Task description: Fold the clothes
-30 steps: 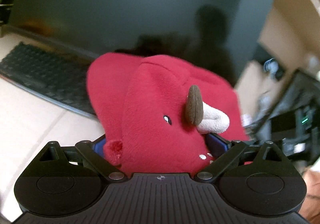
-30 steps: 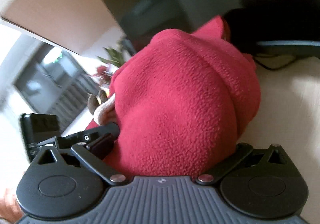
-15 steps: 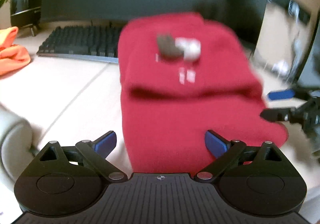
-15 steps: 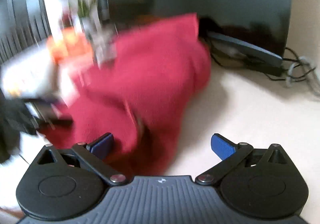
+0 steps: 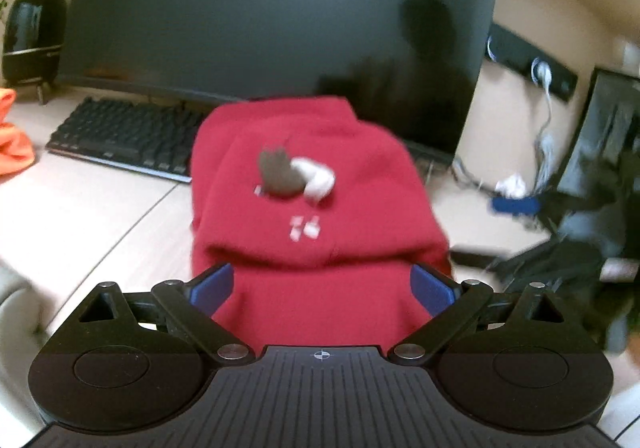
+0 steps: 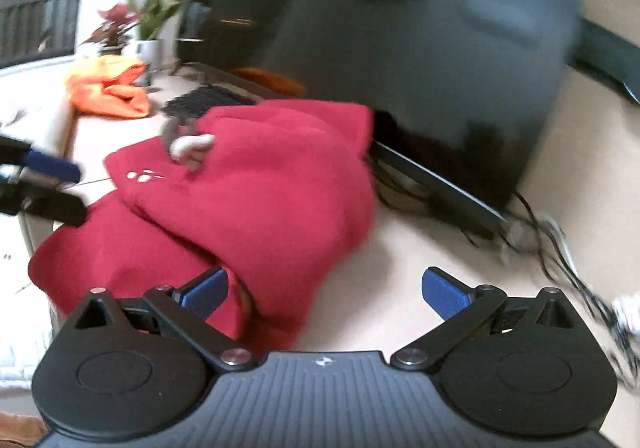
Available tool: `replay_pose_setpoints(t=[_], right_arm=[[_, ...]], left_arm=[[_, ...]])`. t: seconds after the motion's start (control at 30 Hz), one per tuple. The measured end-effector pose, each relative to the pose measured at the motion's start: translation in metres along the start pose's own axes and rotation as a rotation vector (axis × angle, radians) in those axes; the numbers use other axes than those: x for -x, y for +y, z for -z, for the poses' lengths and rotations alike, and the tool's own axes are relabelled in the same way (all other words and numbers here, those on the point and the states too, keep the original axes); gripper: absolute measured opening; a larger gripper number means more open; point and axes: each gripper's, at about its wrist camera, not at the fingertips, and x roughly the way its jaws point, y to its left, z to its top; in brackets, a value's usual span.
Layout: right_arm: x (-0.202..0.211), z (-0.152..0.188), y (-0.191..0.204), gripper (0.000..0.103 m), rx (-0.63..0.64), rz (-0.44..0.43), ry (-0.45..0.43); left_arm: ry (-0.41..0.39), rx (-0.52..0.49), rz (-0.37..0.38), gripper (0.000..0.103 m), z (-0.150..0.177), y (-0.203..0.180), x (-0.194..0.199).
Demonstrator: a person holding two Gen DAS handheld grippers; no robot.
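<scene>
A red fleece garment [image 5: 320, 232] lies folded on the pale desk in front of a dark monitor. Its hood faces up, showing a brown and white horn [image 5: 294, 176]. My left gripper [image 5: 322, 288] is open, and the garment's near edge lies between its blue pads. In the right wrist view the garment [image 6: 248, 208] lies left of centre. My right gripper [image 6: 325, 292] is open over bare desk, its left pad [image 6: 204, 292] beside the garment's corner. Each gripper shows blurred in the other's view: the right one [image 5: 516, 204] and the left one [image 6: 48, 168].
A large dark monitor [image 5: 280, 20] stands right behind the garment, with a black keyboard [image 5: 120, 136] to its left. An orange cloth [image 6: 108, 92] lies far left near potted plants [image 6: 132, 24]. Cables [image 6: 552, 248] and crumpled paper [image 5: 510, 184] lie to the right.
One second ago both grippers were shut on the raised garment. Both have since opened and drawn back, and the garment now lies on the desk.
</scene>
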Motion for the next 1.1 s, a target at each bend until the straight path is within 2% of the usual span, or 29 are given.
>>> replay_pose_setpoints(t=[0.07, 0.17, 0.23, 0.3, 0.4, 0.5, 0.6, 0.67, 0.7, 0.77, 0.83, 0.9, 1.1], right_arm=[[-0.012, 0.000, 0.008, 0.103, 0.046, 0.051, -0.004], [-0.030, 0.012, -0.004, 0.103, 0.032, 0.182, 0.019], [-0.035, 0.022, -0.028, 0.103, -0.092, 0.168, 0.057], [-0.033, 0.028, -0.049, 0.103, -0.217, 0.114, 0.079], [-0.021, 0.033, -0.067, 0.103, -0.312, 0.055, 0.098], [-0.007, 0.038, -0.061, 0.103, -0.282, 0.091, 0.094], [0.017, 0.045, -0.047, 0.103, -0.259, 0.099, 0.047], [0.035, 0.052, -0.039, 0.103, -0.250, 0.057, 0.020], [0.038, 0.055, -0.032, 0.103, -0.234, 0.045, 0.035], [0.036, 0.064, -0.019, 0.103, -0.194, 0.071, 0.082], [0.031, 0.067, -0.013, 0.103, -0.217, 0.085, 0.103], [0.024, 0.060, -0.006, 0.103, -0.234, 0.080, 0.117], [0.002, 0.046, 0.024, 0.103, -0.141, 0.090, 0.091]], left_arm=[[0.004, 0.012, 0.007, 0.098, -0.002, 0.002, -0.011], [0.070, 0.001, -0.033, 0.098, 0.005, 0.005, -0.032], [0.104, 0.000, -0.044, 0.099, 0.014, 0.007, -0.039], [0.110, 0.021, -0.029, 0.099, 0.017, 0.010, -0.039], [0.105, 0.038, -0.023, 0.099, 0.021, 0.011, -0.033], [0.097, 0.043, -0.026, 0.099, 0.023, 0.009, -0.024], [0.088, 0.048, -0.028, 0.098, 0.026, 0.006, -0.014], [0.083, 0.056, 0.000, 0.098, 0.033, 0.002, -0.004], [0.092, 0.051, -0.007, 0.099, 0.036, 0.000, -0.004], [0.119, 0.030, -0.048, 0.098, 0.044, -0.005, -0.007], [0.153, 0.019, -0.117, 0.099, 0.049, -0.004, -0.016], [0.149, -0.006, -0.149, 0.099, 0.050, -0.003, -0.020], [0.115, -0.029, -0.220, 0.100, 0.048, -0.006, -0.010]])
